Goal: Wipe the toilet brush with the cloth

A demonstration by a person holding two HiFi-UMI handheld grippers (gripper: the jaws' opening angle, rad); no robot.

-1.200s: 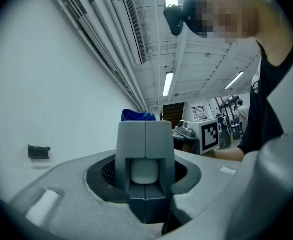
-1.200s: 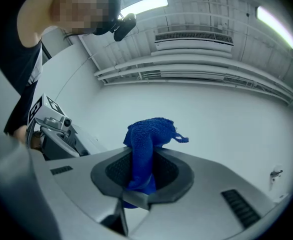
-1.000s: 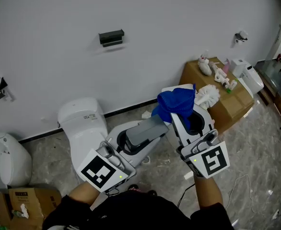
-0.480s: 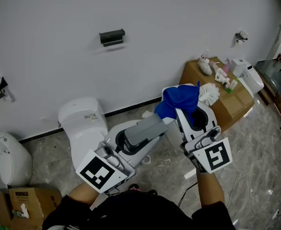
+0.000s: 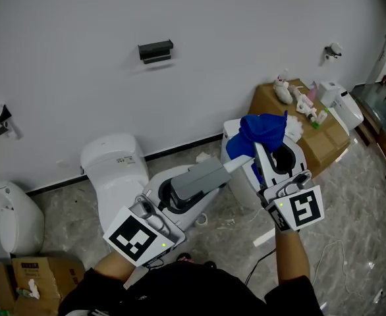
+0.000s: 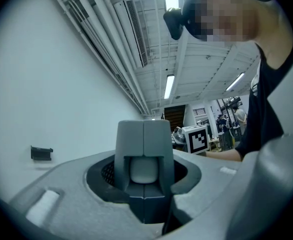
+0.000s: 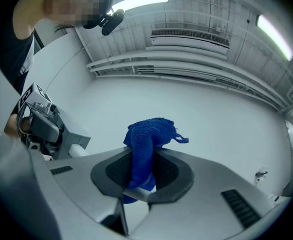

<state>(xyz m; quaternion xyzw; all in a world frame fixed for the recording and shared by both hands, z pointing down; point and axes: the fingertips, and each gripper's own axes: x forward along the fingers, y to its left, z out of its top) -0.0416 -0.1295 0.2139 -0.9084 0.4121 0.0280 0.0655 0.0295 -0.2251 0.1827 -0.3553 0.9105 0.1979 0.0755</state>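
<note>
In the head view my left gripper is shut on the grey handle of the toilet brush. Its white shaft runs right toward the white bristles. My right gripper is shut on a blue cloth, which is draped over the shaft and most of the bristles. The left gripper view shows the grey handle end-on, clamped between the jaws of that gripper. In the right gripper view the blue cloth bunches up between the jaws of that gripper, with the left gripper at the left.
A white toilet stands against the wall below my left hand. A cardboard box with small items on top sits at the right. A dark fixture hangs on the wall. Another white fixture and a carton are at the lower left.
My right gripper has slid to the right along the shaft with the blue cloth, which now covers more of the white bristles. The left gripper has stayed put.
</note>
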